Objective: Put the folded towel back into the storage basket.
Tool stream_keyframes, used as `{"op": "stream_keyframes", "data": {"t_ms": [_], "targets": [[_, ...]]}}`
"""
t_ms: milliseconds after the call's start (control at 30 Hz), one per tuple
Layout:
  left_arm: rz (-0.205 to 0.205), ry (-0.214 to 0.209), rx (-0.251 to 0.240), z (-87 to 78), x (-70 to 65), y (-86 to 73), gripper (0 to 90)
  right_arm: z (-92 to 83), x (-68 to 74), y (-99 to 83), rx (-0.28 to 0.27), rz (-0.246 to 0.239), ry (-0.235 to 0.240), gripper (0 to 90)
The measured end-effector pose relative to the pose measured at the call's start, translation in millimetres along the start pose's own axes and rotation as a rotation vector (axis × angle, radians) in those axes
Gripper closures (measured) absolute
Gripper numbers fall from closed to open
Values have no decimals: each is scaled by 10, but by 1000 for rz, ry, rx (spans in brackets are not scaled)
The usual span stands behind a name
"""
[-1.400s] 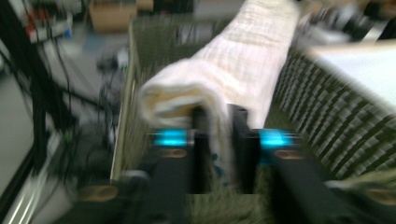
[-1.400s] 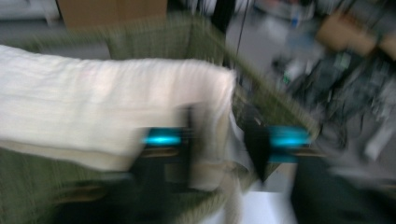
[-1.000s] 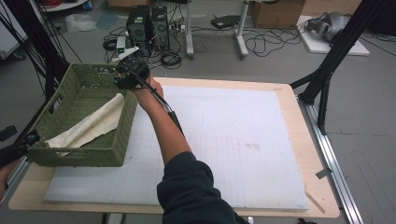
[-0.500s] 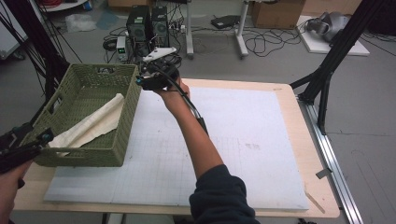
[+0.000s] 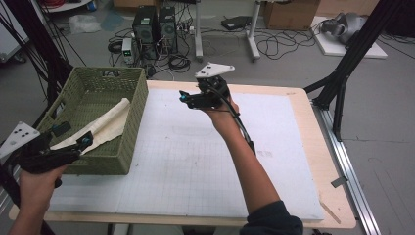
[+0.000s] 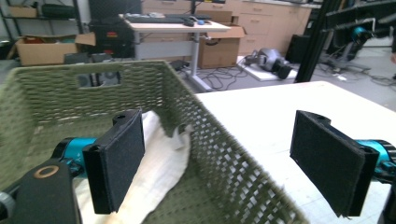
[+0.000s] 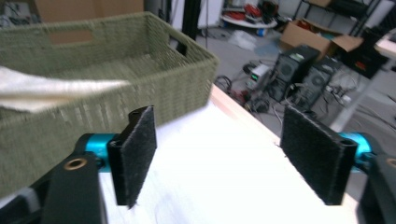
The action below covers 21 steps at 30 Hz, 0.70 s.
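Observation:
A green woven basket (image 5: pixel 128 128) stands at the table's left, and a cream cloth (image 5: pixel 105 122) lies in it, slanting toward its near left rim. My left gripper (image 5: pixel 74 134) hangs at the basket's near left corner, open, its jaws having just been opening. Nothing is pressed between them; in the left gripper view the left gripper (image 6: pixel 219 163) looks along the basket wall (image 6: pixel 210 140) and cloth (image 6: pixel 159 158). My right gripper (image 5: pixel 188 98) is held above the white mat right of the basket, open, jaws just opened wider, empty. In the right gripper view the right gripper (image 7: pixel 224 154) faces the basket (image 7: pixel 116 70) and cloth (image 7: pixel 51 91).
A white gridded mat (image 5: pixel 205 161) covers the wooden table (image 5: pixel 313 127). A black frame leg (image 5: pixel 342 83) stands off the right edge. Computer towers (image 5: pixel 156 24) and cables sit on the floor behind the table.
My right gripper has swung right, from over the basket's far right corner to above the mat. The left hand has come further in from the left edge. Both jaw pairs stand wider.

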<state>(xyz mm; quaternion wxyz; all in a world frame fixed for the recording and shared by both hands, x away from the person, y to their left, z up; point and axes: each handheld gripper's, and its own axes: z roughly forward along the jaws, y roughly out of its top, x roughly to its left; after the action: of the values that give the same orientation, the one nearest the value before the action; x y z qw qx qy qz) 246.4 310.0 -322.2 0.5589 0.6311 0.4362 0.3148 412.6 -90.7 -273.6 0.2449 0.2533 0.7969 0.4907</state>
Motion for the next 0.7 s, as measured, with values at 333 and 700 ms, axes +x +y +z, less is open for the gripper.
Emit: {"op": "stream_keyframes", "data": {"t_ms": [333, 700], "targets": [[21, -43, -5, 222, -129, 42, 185, -572, -178, -498, 11, 40, -61, 184], [35, -89, 12, 358, 121, 240, 180, -1089, -249, -1087, 24, 124, -97, 129]]}}
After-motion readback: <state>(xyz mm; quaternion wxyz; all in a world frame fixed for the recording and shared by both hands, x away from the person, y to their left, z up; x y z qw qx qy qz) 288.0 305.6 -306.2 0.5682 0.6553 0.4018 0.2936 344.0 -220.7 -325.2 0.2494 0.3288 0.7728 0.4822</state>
